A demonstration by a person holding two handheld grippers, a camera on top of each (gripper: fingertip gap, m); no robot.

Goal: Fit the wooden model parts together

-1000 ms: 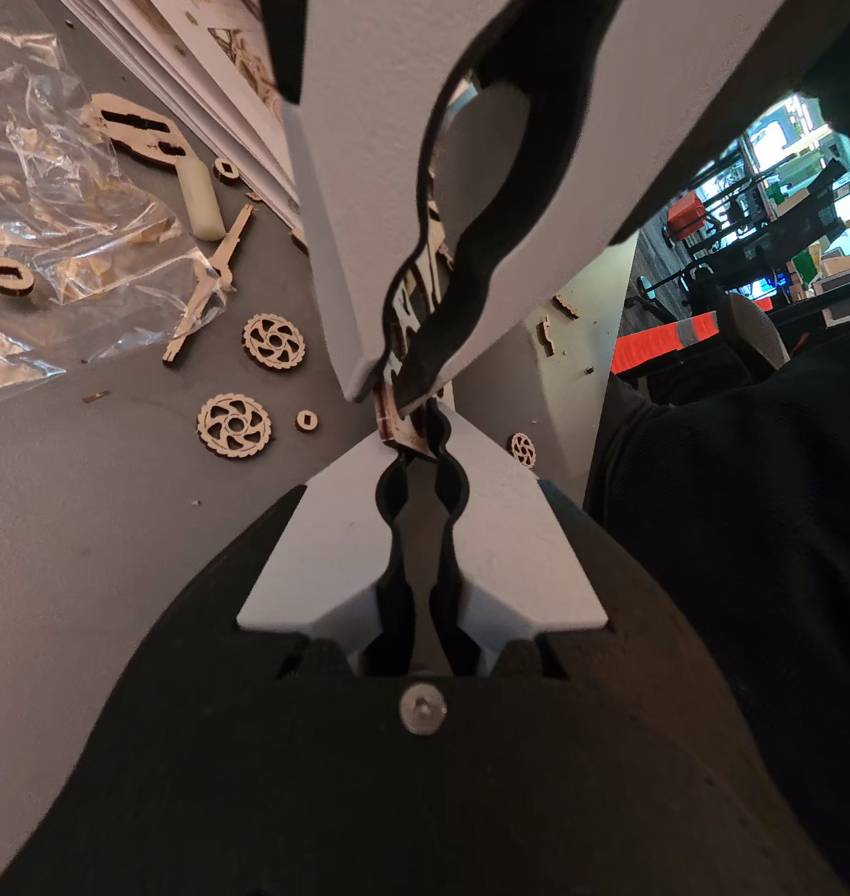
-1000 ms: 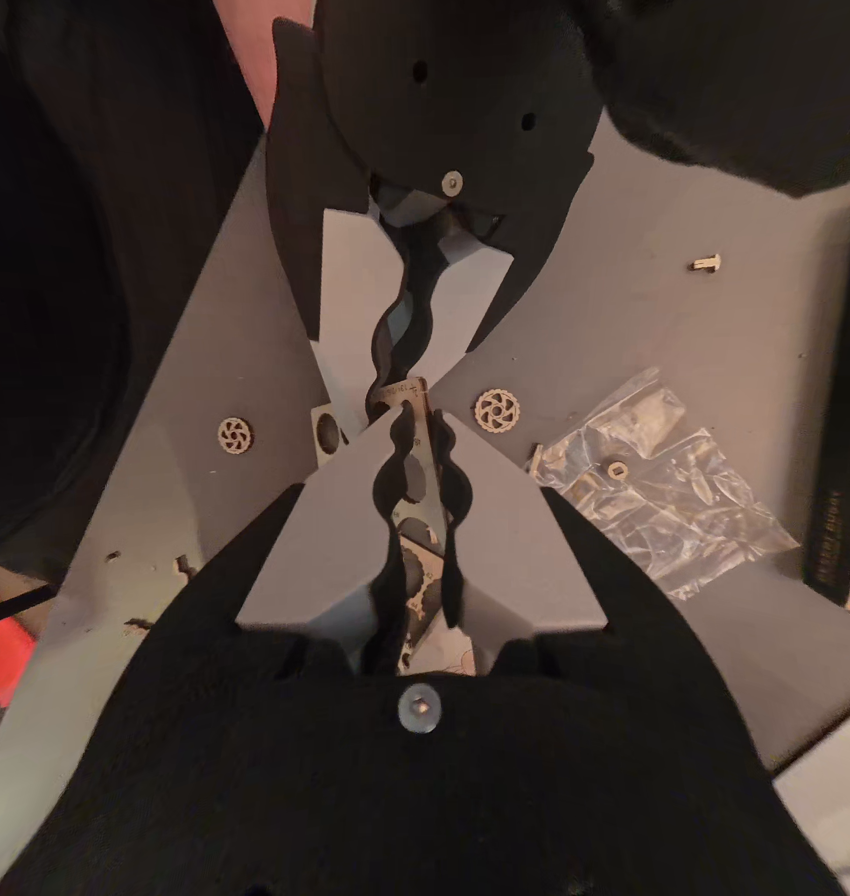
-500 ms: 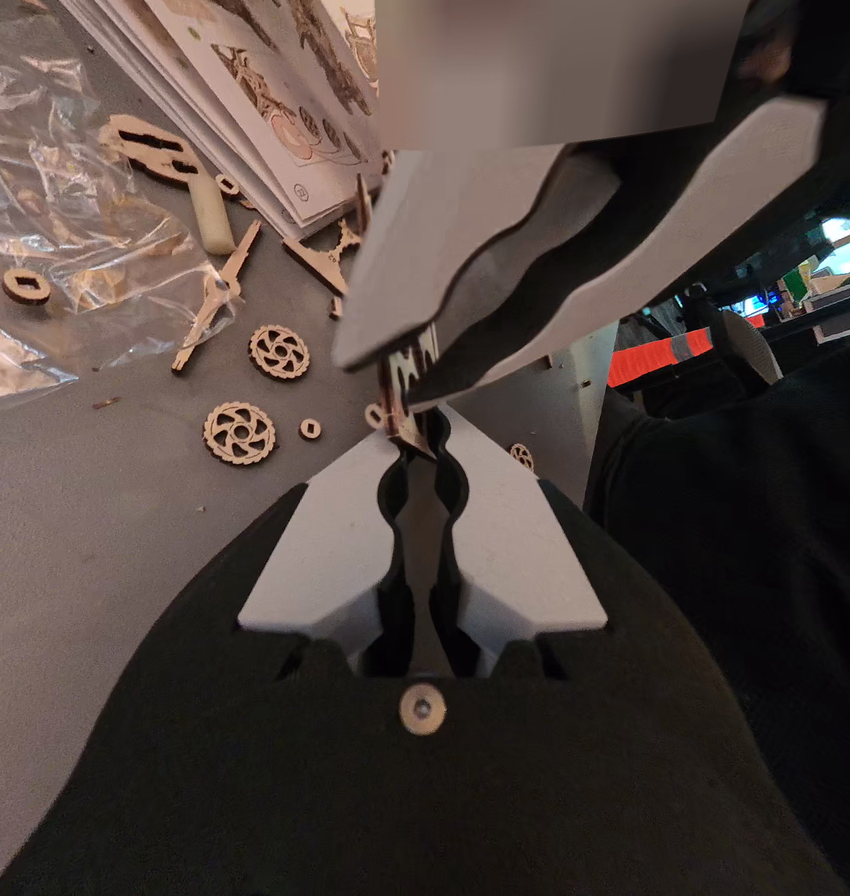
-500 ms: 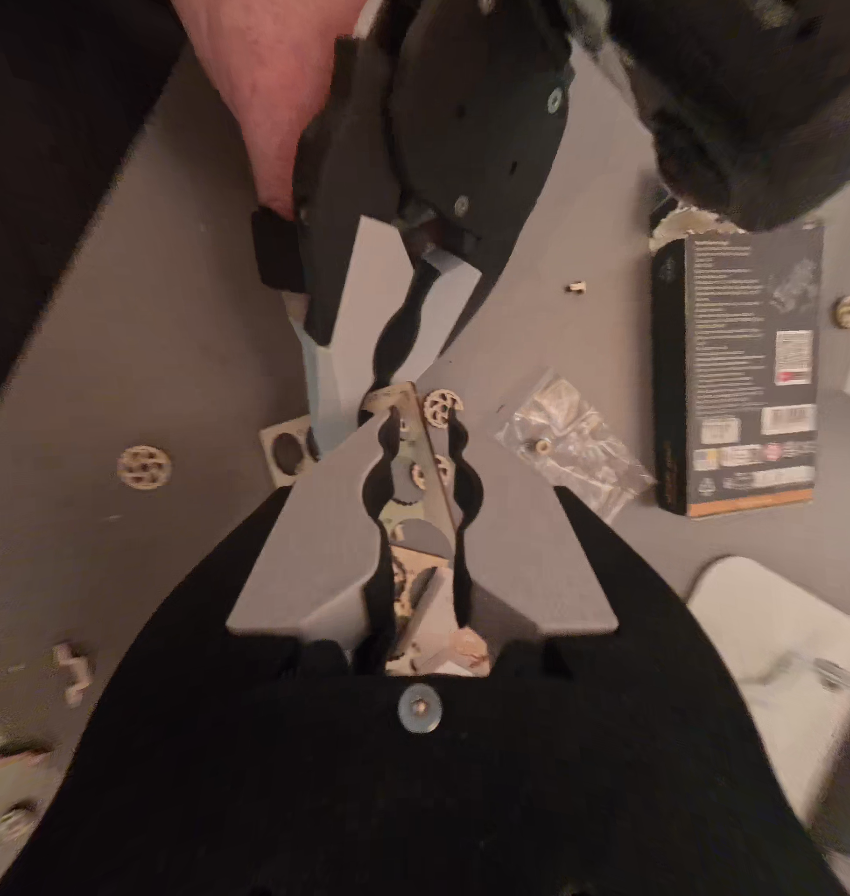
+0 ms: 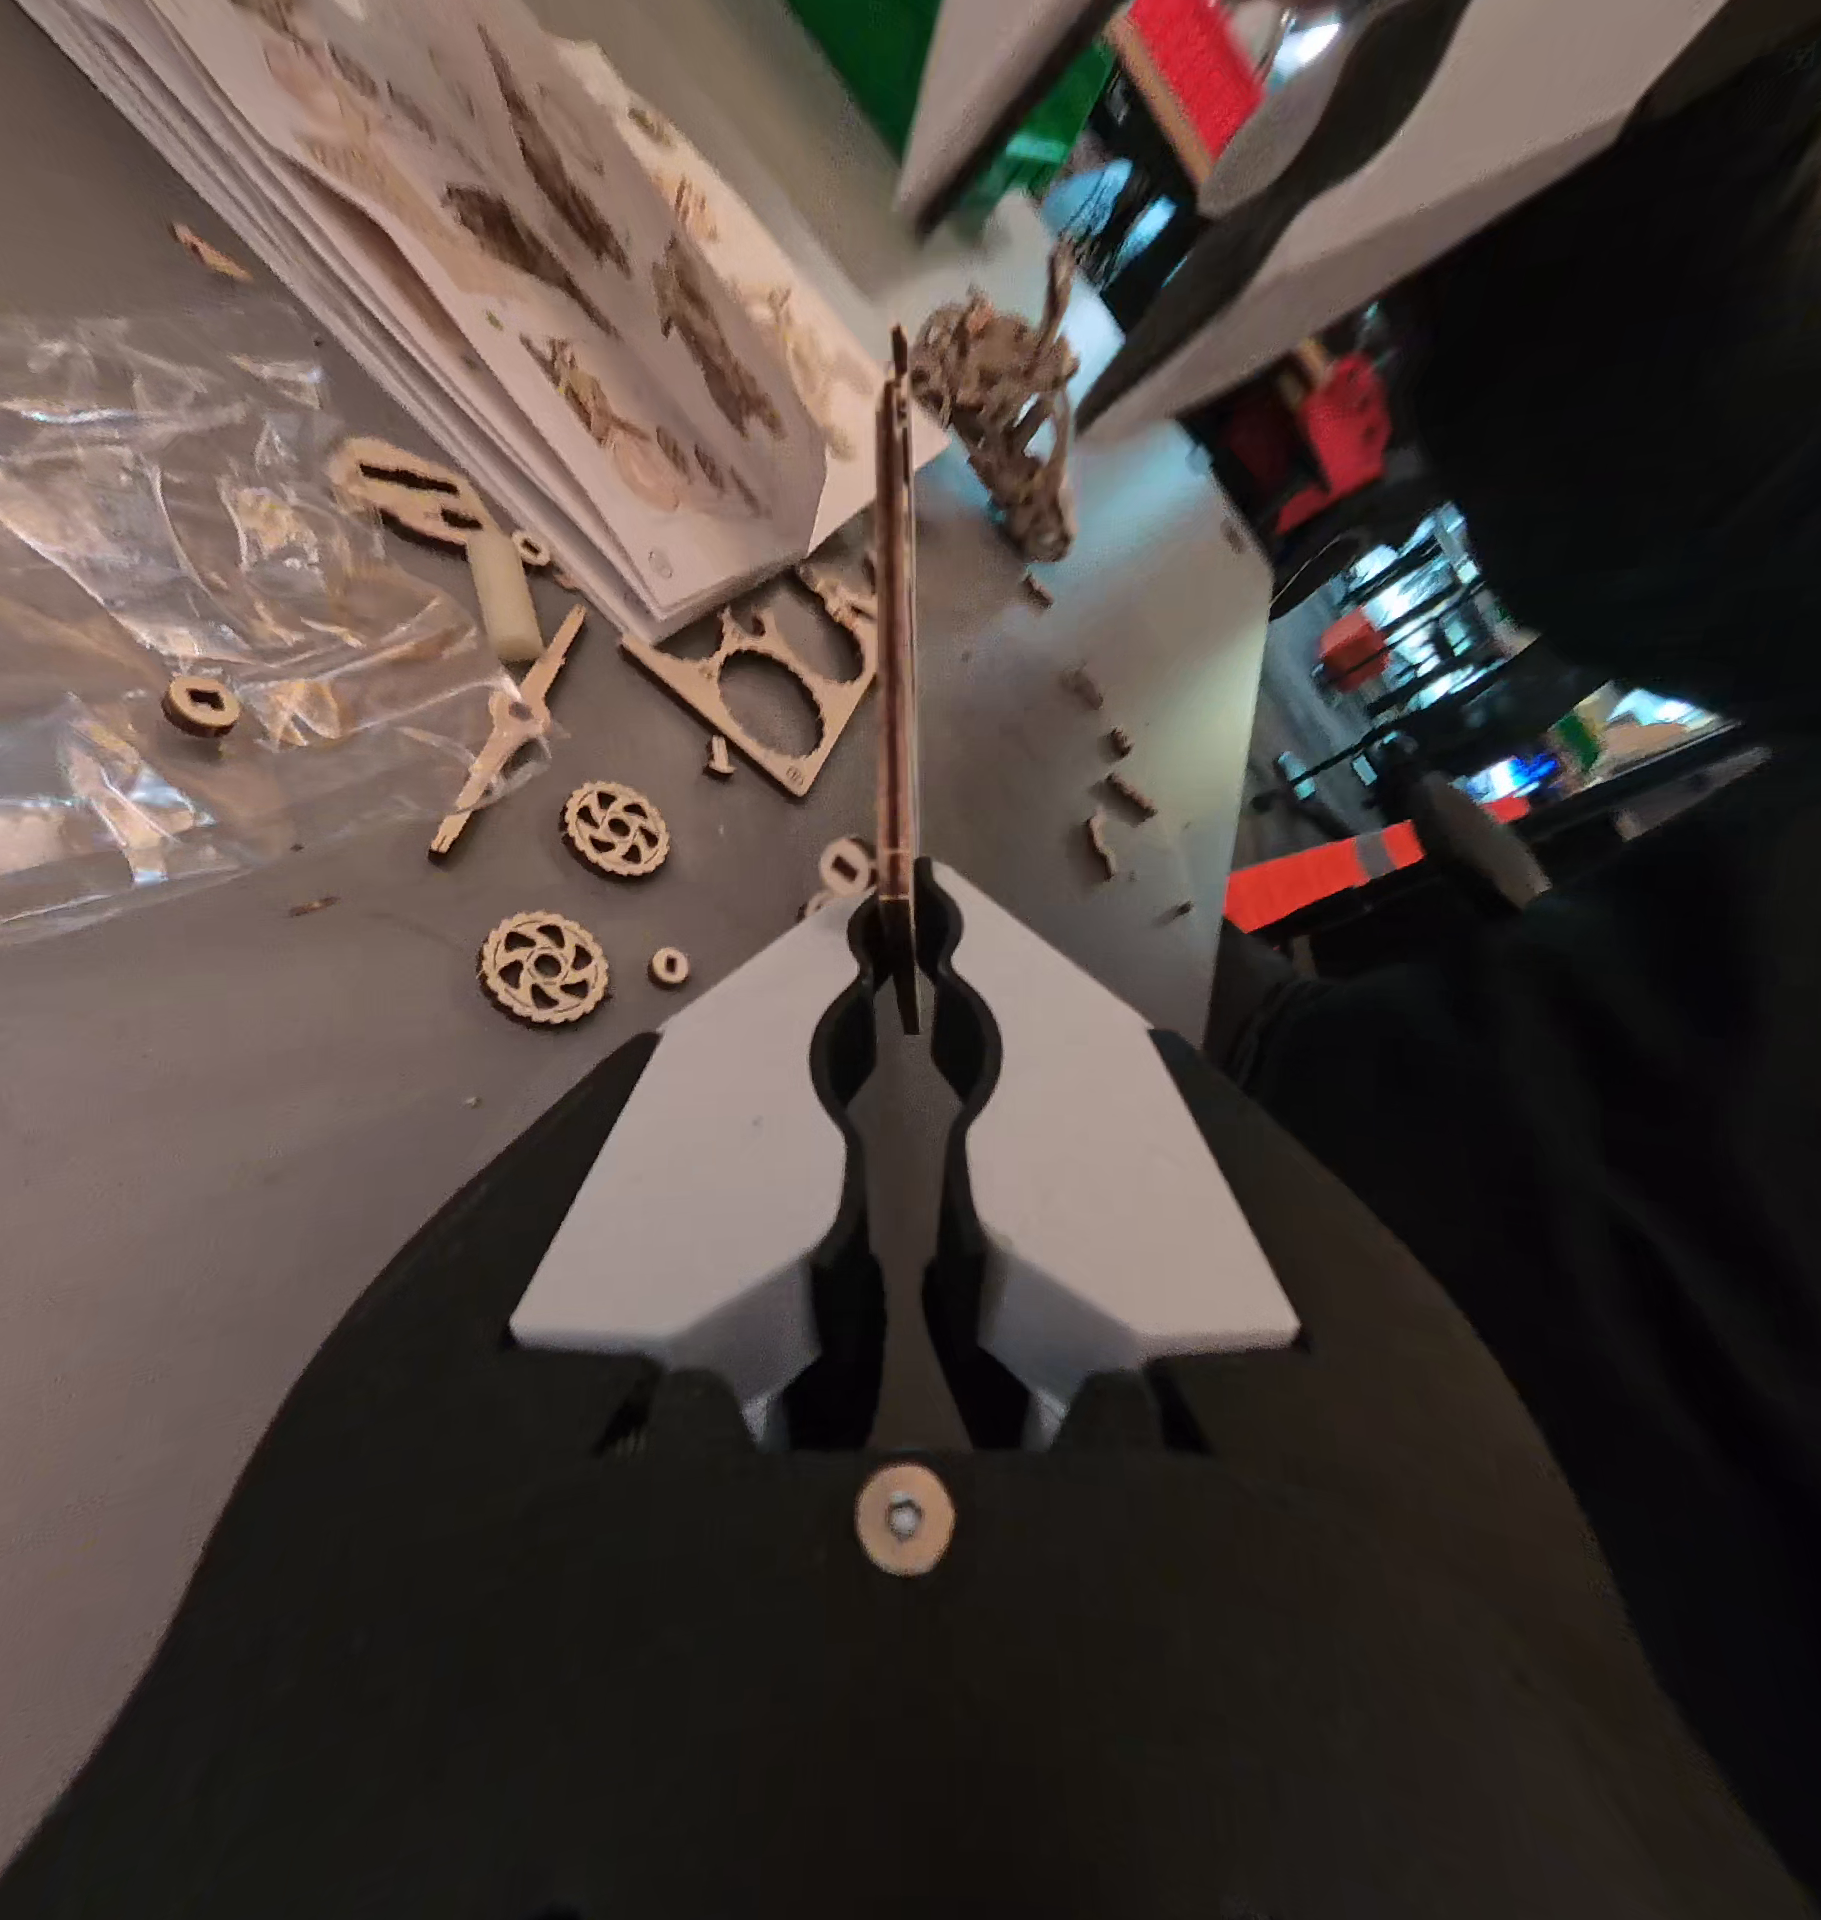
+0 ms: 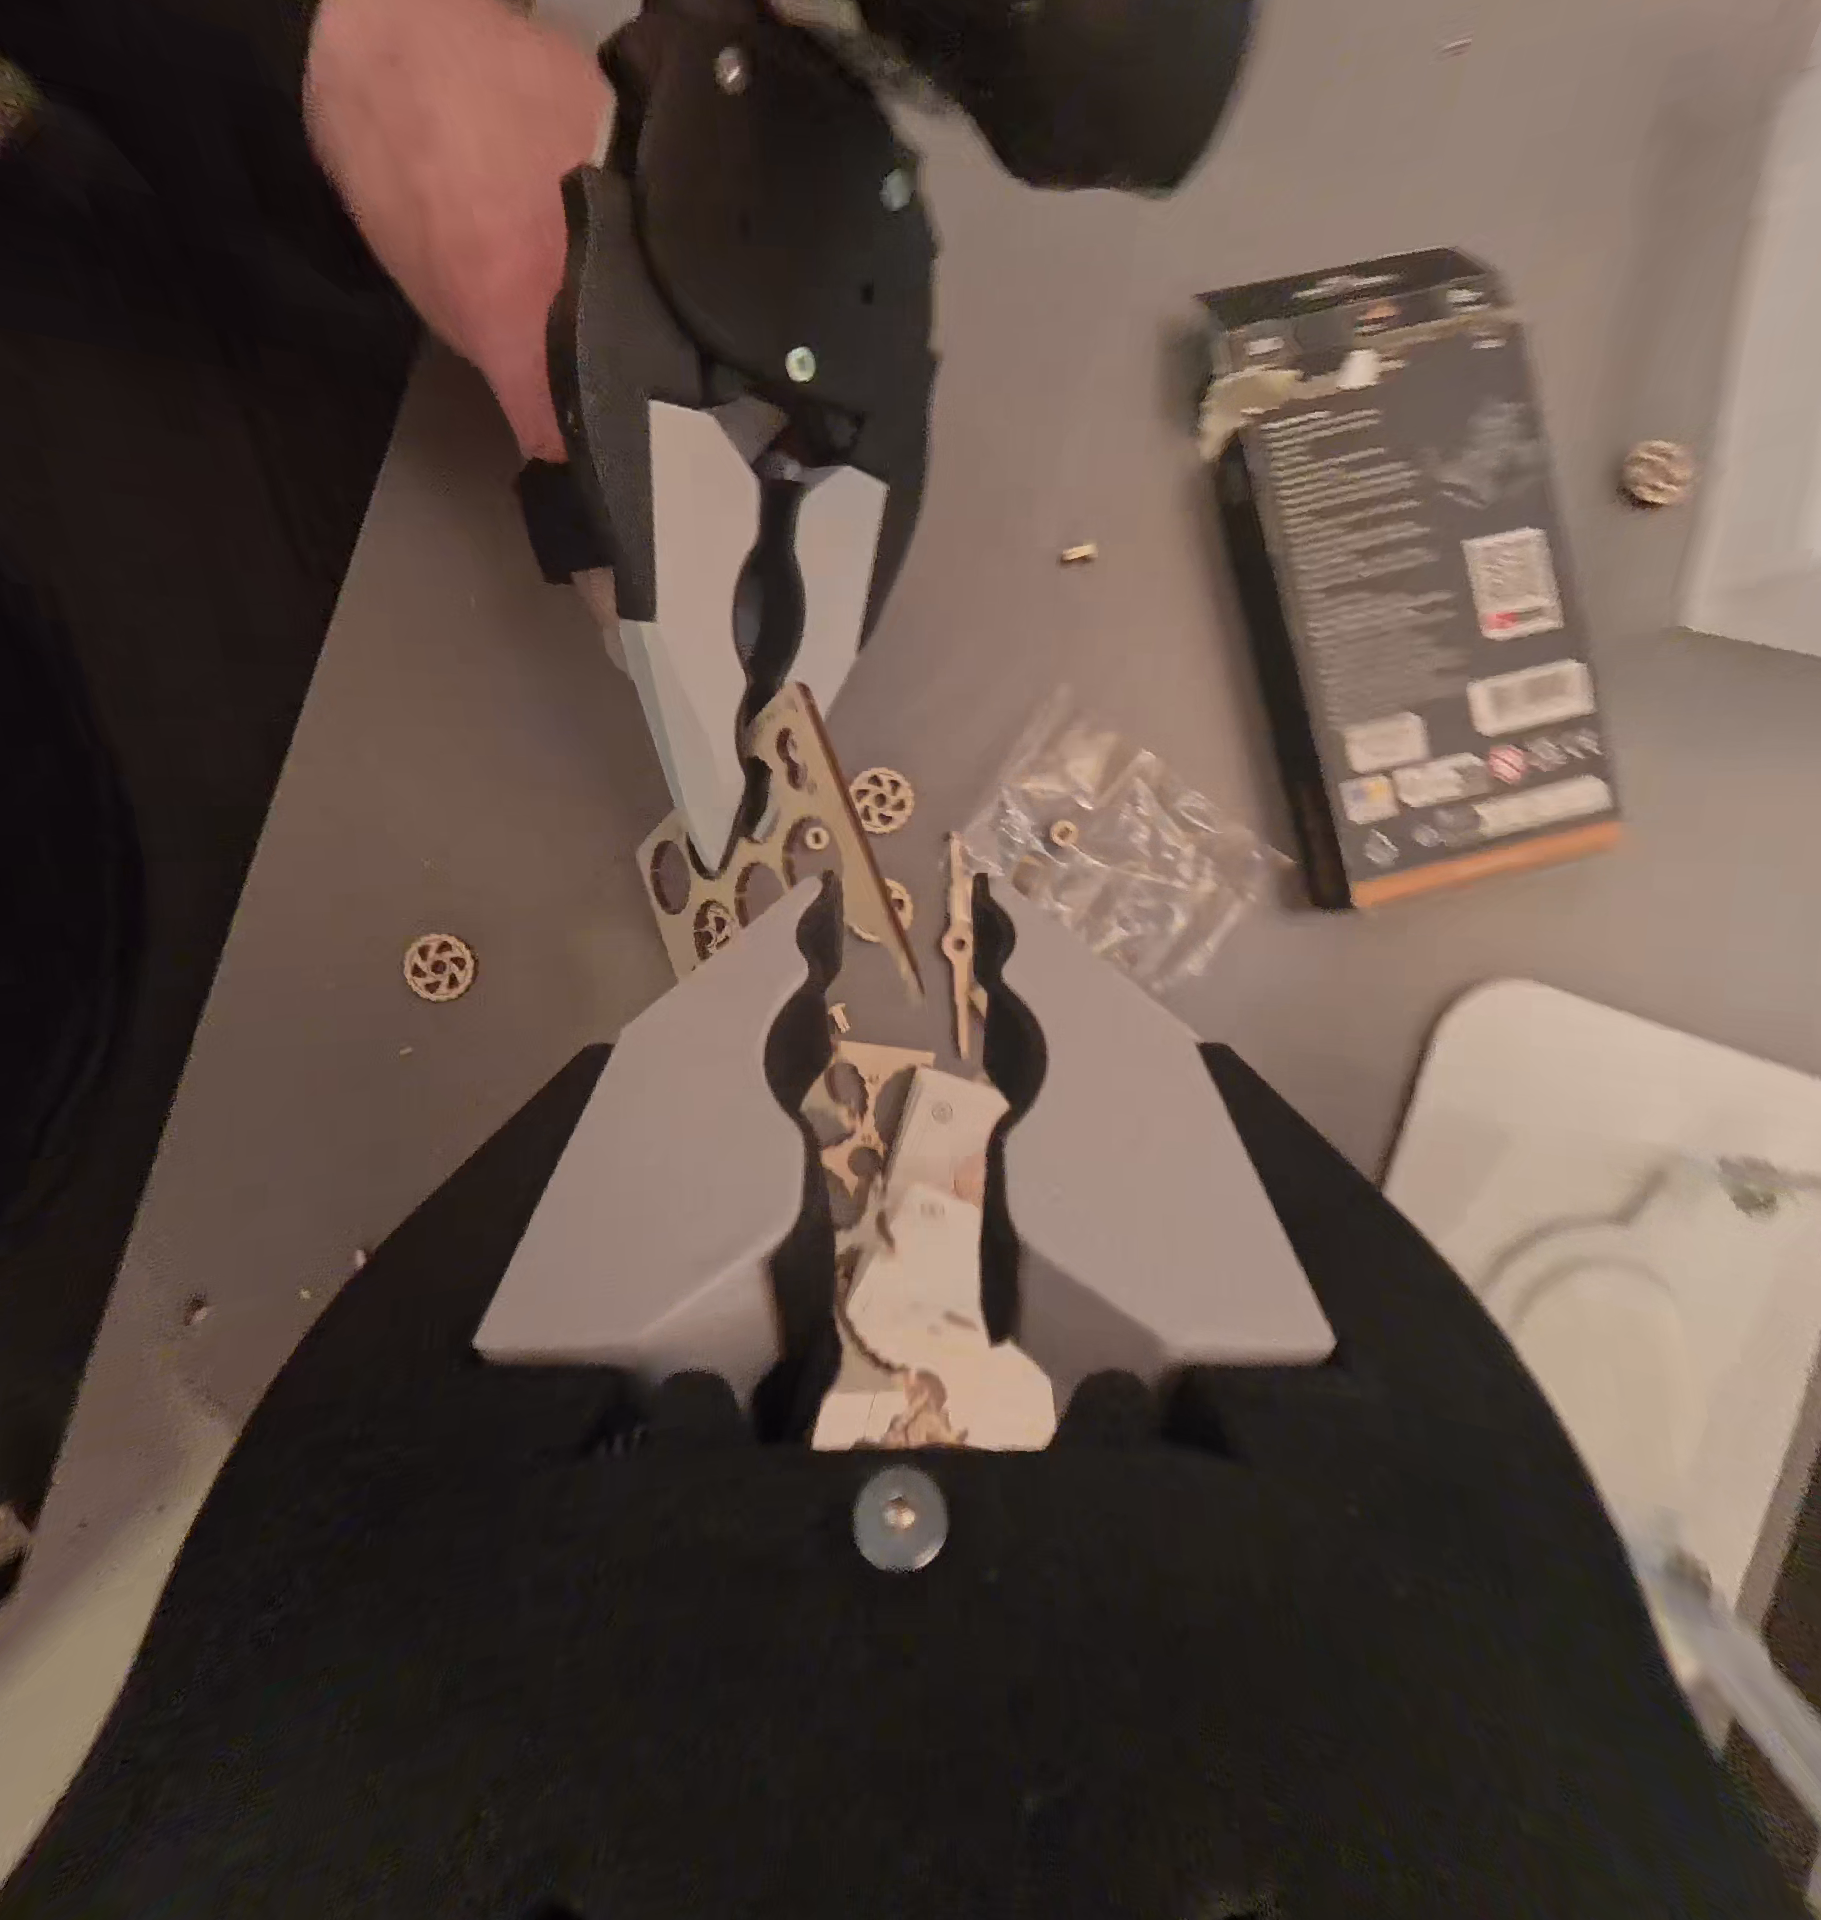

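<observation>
Left gripper (image 5: 893,914): matte black body; two pale grey wedge fingers (image 5: 719,1132) with wavy black inner pads
Right gripper (image 6: 906,914): same black shell and grey wedge fingers
Screws: one silver washer-and-bolt (image 5: 904,1521) centred on each body
Hand (image 6: 449,208): bare
Sleeve (image 5: 1571,1039): black fabric

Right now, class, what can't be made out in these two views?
- Left wrist view: wooden plate shows edge-on only, face hidden.
- Left wrist view: wooden model is blurred.
- Right wrist view: right gripper covers most of the booklet.
- Right wrist view: box is blurred.
</observation>
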